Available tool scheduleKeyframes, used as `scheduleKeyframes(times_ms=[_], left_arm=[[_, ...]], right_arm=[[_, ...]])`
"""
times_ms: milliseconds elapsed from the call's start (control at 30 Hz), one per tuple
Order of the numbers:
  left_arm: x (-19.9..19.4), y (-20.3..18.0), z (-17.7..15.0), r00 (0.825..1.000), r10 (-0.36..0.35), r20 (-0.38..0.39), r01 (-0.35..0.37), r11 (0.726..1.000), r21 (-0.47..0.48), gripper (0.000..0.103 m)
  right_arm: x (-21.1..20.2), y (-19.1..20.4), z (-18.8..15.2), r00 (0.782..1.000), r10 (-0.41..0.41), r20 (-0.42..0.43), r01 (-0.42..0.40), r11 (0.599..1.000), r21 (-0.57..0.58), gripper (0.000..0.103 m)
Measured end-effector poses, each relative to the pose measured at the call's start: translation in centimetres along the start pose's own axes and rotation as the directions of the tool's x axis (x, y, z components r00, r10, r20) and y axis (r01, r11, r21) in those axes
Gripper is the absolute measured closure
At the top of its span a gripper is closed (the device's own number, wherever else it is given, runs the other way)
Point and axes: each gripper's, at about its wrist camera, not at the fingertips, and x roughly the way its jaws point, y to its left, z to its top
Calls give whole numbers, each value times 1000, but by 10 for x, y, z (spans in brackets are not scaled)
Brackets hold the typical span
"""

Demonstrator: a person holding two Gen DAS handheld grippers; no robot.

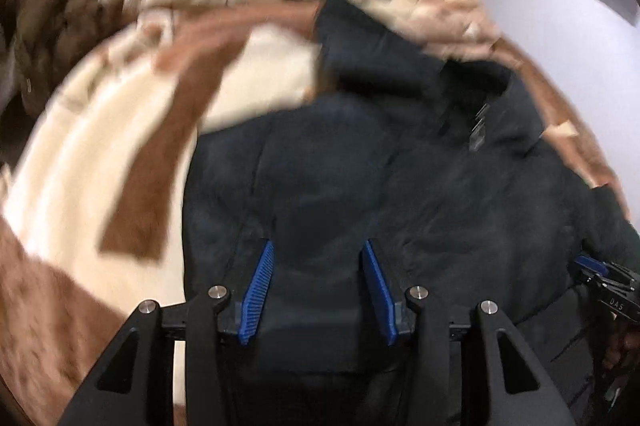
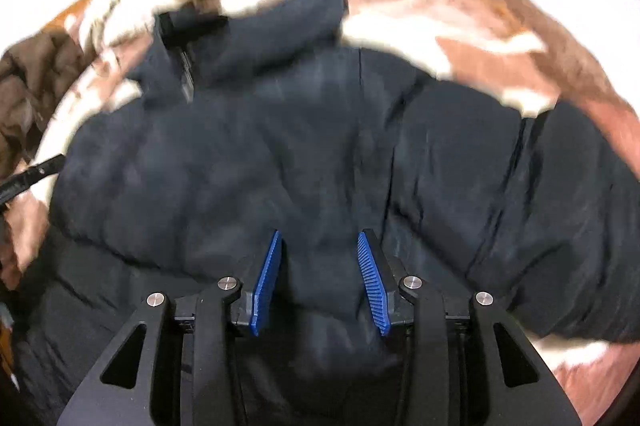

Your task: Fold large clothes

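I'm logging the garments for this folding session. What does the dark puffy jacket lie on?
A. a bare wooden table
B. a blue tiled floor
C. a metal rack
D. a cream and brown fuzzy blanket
D: the dark puffy jacket is spread over a cream and brown fuzzy blanket that shows around its edges.

Matt quilted jacket (image 2: 280, 153) on fluffy fleece blanket (image 1: 72, 193); ribbed plastic fingers (image 2: 266, 286)
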Motion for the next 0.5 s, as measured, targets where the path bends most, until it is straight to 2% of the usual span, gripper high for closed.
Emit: scheduleKeyframes(times_ms=[100, 200, 333, 500], left_arm=[[5, 2, -2, 1000, 8, 3, -7, 1000, -19, 54], [-6, -5, -2, 1000, 22, -5, -22, 1000, -15, 54], [-48, -16, -18, 1000, -4, 29, 4, 1000, -11, 54], [-111, -44, -60, 999, -21, 47, 21, 1000, -2, 54]], right_arm=[[3, -3, 1, 1000, 8, -6, -8, 1000, 20, 62], [-12, 0, 0, 1000, -13, -6, 13, 1000, 12, 62], [-58, -3, -14, 998, -4, 61, 0, 999, 53, 62], [-122, -3, -57, 991, 9, 134, -24, 994, 106, 61]])
